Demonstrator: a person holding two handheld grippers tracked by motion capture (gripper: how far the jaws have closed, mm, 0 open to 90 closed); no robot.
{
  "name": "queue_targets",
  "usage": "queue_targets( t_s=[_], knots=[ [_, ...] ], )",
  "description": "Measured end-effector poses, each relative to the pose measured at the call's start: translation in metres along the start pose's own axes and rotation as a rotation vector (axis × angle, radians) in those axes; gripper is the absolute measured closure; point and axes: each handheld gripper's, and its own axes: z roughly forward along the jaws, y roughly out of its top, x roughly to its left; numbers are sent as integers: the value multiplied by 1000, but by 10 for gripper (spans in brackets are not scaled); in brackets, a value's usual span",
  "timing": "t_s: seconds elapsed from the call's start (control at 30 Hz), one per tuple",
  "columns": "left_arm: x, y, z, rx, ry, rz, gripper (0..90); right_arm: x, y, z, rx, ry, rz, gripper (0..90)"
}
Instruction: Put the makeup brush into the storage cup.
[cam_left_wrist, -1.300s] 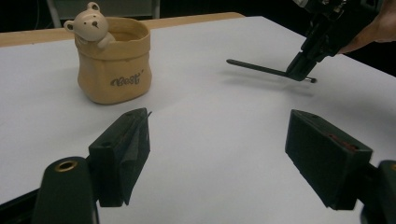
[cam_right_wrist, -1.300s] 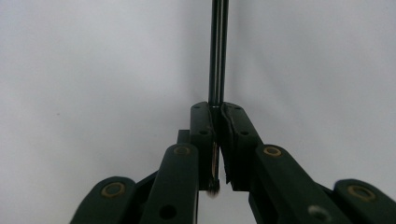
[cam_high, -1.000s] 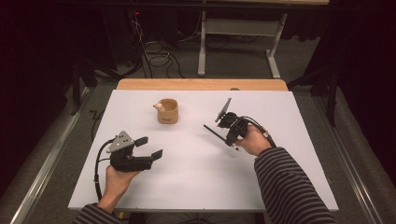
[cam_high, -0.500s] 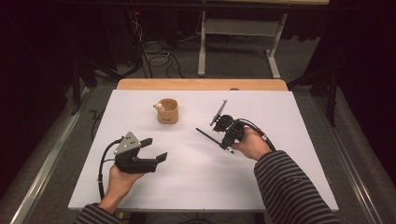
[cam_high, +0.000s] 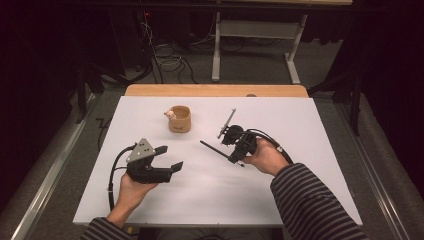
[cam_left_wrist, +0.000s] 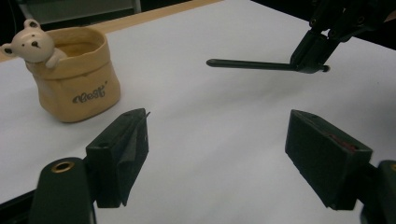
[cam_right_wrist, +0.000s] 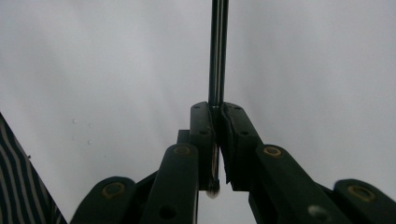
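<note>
Right gripper view: right gripper (cam_right_wrist: 218, 140) pinches thin black pen (cam_right_wrist: 218, 51) near its end, pointing 12 o'clock. Looks light, stiff, slippery; grip mid-shaft. Left gripper (cam_left_wrist: 224, 154) spread.

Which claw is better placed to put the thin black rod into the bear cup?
The right claw, probably: it is already shut on the thin black rod. The left claw is open and holds nothing. The bear cup stands between them.

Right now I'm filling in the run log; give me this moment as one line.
left tool: open, holding nothing | right tool: shut on thin black rod | bear cup: upright, untouched | white table
</note>
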Motion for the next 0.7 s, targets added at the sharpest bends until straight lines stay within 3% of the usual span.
queue_targets(
  t_s=[0.47,0.7],
  knots=[
    [-4,26,14,-5,-38,30,229,12,11,-21,-10,-8,-31,854],
    [-12,39,28,13,-41,94,233,14,15,-28,-7,-9,-36,854]
  ],
)
